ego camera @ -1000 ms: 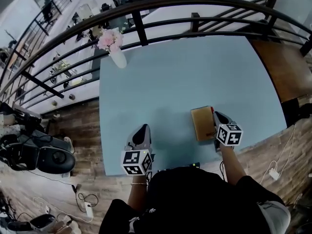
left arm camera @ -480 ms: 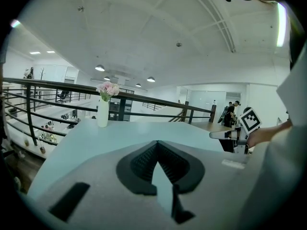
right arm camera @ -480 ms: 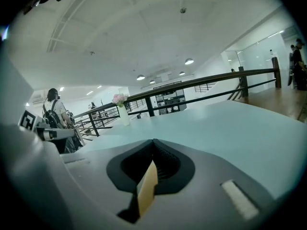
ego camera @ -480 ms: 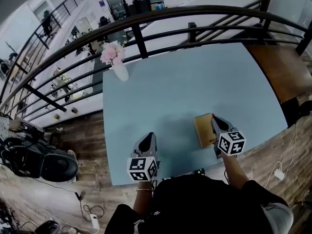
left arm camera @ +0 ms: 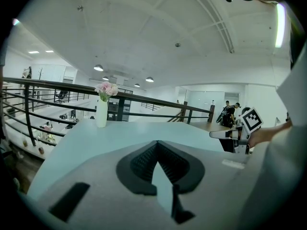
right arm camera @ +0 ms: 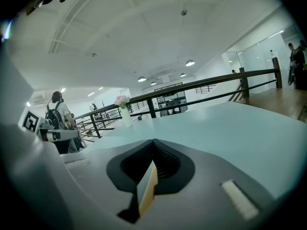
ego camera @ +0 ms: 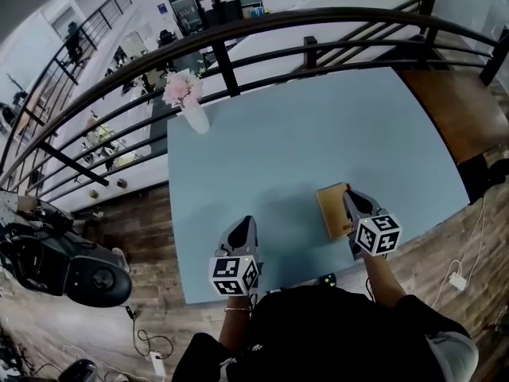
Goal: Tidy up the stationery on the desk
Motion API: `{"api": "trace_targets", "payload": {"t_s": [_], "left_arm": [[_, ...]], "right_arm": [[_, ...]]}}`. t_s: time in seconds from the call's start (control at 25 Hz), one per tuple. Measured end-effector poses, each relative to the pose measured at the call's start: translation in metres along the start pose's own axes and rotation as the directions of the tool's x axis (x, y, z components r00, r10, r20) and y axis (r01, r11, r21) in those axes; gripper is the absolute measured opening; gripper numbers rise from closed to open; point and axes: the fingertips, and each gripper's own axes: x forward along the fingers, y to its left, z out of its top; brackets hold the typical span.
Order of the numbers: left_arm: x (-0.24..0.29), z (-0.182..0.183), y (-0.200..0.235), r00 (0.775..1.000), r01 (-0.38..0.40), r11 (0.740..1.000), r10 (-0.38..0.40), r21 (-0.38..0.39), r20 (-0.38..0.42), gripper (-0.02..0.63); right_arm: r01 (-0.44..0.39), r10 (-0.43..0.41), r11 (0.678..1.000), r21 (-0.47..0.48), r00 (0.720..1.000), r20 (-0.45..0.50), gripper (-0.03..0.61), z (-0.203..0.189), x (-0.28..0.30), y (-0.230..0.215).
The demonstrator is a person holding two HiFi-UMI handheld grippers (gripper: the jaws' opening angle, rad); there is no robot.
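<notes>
A tan notebook point(ego camera: 333, 212) lies flat on the pale blue desk point(ego camera: 318, 118), near the front edge and just to the left of the right gripper point(ego camera: 355, 199). It looks like a light, fairly stiff bound book with a smooth cover that may slide on the desk. A pinch over its right long edge or a near corner seems the surest hold. A small red mark at its far right corner is too small to identify.

The right gripper's jaws are clenched on nothing, and a tan sliver of the notebook shows through the slot below them. The left gripper point(ego camera: 242, 229) hovers over the desk's front left, its jaws also clenched and empty.

Compared with a second ago, the right gripper sits slightly higher beside the notebook. The notebook and the left gripper keep their places.
</notes>
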Motion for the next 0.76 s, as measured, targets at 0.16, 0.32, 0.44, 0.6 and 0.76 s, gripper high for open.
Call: {"api": "trace_targets", "payload": {"t_s": [0.16, 0.32, 0.44, 0.6, 0.76], "left_arm": [[-0.0005, -0.0002, -0.0013, 1.0, -0.002, 1.0, 0.002, 0.001, -0.001, -0.003], [-0.0005, 0.0017, -0.0002, 1.0, -0.008, 1.0, 0.008, -0.004, 0.0, -0.003], [-0.0011, 0.0008, -0.0001, 1.0, -0.01, 1.0, 0.01, -0.006, -0.001, -0.003], [-0.0046, 0.0009, 0.0002, 1.0, -0.016, 1.0, 0.016, -0.007, 0.002, -0.003], [-0.0055, 0.0038, 0.0005, 1.0, -0.023, 1.0, 0.023, -0.004, 0.006, -0.003]], "right_arm": [[-0.002, 0.002, 1.0, 0.008, 1.0, 0.001, 0.006, 0.0001, -0.001, -0.0004], [-0.01, 0.01, 1.0, 0.007, 1.0, 0.004, 0.006, 0.0048, 0.0003, 0.0009], [-0.014, 0.014, 1.0, 0.007, 1.0, 0.005, 0.006, 0.0051, 0.0005, 0.0023], [-0.021, 0.021, 1.0, 0.011, 1.0, 0.004, 0.006, 0.0045, -0.0015, 0.0052], [-0.029, 0.029, 0.999, 0.017, 1.0, 0.008, 0.006, 0.0065, -0.0028, 0.0064]]}}
